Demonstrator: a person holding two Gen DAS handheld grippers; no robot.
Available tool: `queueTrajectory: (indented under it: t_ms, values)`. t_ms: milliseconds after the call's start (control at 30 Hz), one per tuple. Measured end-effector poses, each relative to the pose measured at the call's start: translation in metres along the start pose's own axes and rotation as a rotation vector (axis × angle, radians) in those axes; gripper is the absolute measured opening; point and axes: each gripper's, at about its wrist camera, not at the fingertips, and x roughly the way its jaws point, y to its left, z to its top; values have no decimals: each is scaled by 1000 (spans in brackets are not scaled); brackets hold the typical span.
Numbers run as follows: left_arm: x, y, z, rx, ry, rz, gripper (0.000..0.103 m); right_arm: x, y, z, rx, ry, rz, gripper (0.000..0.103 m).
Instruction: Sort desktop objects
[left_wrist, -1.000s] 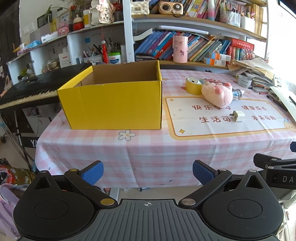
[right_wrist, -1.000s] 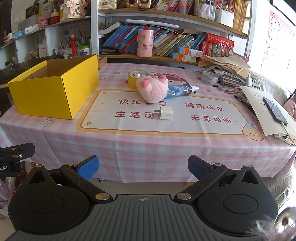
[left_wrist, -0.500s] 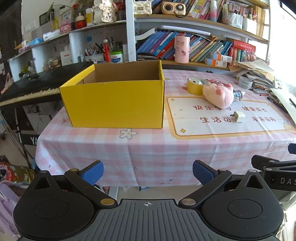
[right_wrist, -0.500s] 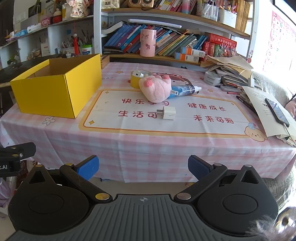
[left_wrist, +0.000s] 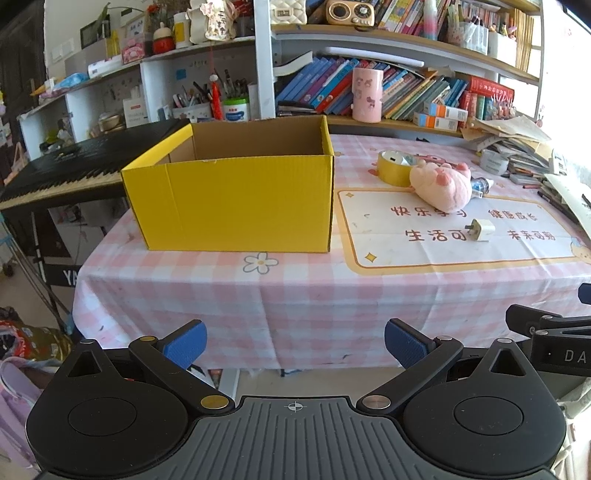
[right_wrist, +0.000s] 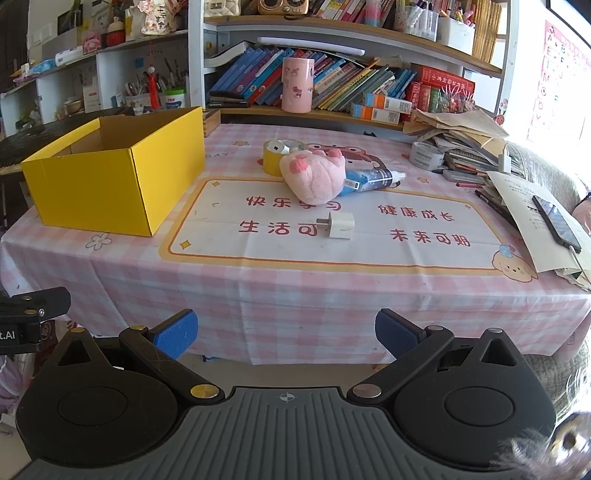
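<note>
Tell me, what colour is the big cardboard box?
Yellow outside, brown inside; the open cardboard box shows best from the left wrist.

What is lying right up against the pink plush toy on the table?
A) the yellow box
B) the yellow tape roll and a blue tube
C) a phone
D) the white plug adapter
B: the pink plush toy sits between the yellow tape roll and the blue tube, touching both; the white plug adapter lies apart, nearer the camera.

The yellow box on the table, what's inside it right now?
The yellow box is open-topped. Only bare brown inner walls show in both wrist views, with nothing sticking up. Its floor is hidden behind the near wall, so whether something low lies inside cannot be told.
</note>
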Motion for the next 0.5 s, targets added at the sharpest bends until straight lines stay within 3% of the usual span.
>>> queueTrajectory:
  t_ms: [500]
  values:
    - [1,-2,1,7,2,-3,103,2,-2,1,15,3,-6,103]
